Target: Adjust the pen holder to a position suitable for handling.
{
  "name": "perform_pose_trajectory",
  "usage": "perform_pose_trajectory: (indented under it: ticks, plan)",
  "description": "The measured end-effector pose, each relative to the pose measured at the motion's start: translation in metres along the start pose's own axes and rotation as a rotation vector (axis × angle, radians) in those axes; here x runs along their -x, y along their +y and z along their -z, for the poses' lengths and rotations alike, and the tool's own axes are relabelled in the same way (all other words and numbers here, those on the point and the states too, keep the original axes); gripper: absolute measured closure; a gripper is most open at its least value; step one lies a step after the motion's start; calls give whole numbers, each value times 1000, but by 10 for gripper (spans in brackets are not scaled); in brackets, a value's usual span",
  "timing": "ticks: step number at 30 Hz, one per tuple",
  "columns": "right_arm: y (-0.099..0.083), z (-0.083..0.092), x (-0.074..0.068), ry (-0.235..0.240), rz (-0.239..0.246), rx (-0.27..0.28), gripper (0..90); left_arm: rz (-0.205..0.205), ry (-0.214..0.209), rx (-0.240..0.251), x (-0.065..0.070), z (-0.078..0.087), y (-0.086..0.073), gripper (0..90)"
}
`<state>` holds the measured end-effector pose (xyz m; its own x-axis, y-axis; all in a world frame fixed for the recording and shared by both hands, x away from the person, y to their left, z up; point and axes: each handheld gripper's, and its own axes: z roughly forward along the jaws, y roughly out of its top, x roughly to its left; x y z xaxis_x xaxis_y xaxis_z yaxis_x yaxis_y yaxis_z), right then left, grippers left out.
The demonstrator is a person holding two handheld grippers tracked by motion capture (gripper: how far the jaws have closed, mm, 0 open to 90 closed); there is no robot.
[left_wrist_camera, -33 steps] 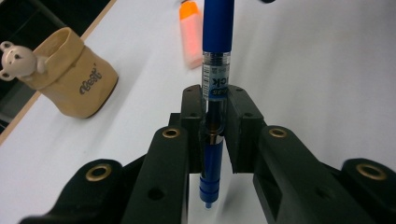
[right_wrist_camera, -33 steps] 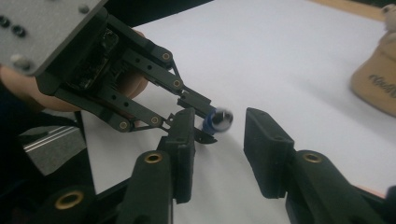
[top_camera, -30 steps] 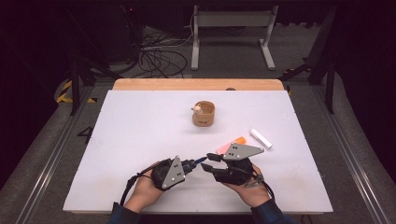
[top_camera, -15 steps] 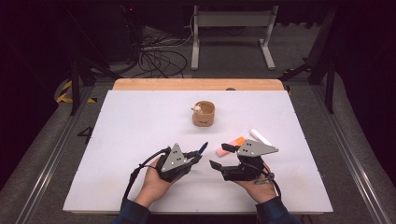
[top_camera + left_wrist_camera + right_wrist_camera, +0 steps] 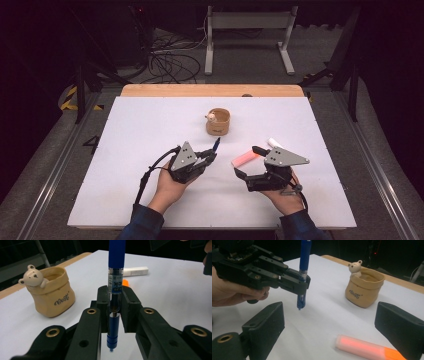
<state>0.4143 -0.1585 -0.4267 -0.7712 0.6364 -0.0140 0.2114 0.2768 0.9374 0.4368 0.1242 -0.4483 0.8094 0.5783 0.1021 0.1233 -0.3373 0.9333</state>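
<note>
My left gripper (image 5: 209, 157) is shut on a blue pen (image 5: 216, 145) and holds it upright with the tip down, a little above the white table (image 5: 150, 130). The left gripper view has the pen (image 5: 116, 255) clamped between the pads of that gripper (image 5: 115, 300). My right gripper (image 5: 246, 161) stands open; its jaws have just been opening and nothing is pressed between them. A pink highlighter (image 5: 244, 158) with an orange cap lies on the table by those jaws, untouched. The right gripper (image 5: 330, 315) looks at the left gripper (image 5: 302, 286), the pen (image 5: 304, 255) and the highlighter (image 5: 362, 346).
A beige bag-shaped holder with a small bear on its rim (image 5: 218, 122) stands at mid-table, beyond both grippers (image 5: 51, 293) (image 5: 364, 287). A white stick-shaped object (image 5: 274, 143) lies behind the highlighter. A wooden strip (image 5: 210, 90) runs along the table's far edge.
The two grippers were close together at the pen; they have drawn apart. The right jaws have opened wide and the pen stays with the left gripper, which moved left.
</note>
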Motion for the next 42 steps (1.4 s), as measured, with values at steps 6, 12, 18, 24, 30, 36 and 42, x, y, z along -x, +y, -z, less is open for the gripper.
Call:
perform_pose_trajectory:
  ticks: [6,12,18,24,30,36,42]
  plan:
    - [-4,3,8,-38,-1,-6,88,-1,15,0,-7,-6,7,792]
    - [-8,4,14,-51,-10,-26,83,6,33,-9,-17,-15,13,792]
    - [-8,5,15,-38,-18,-32,79,8,51,-15,-28,-23,25,792]
    - [-8,8,18,-51,-24,-27,79,8,69,-16,-39,-31,36,792]
    - [-7,10,19,-54,-33,-18,80,25,91,4,-50,-38,42,792]
    - [-6,10,19,-54,-35,-15,82,44,113,9,-59,-47,43,792]
    - [-6,12,20,-56,-36,-11,84,53,122,19,-66,-56,46,792]
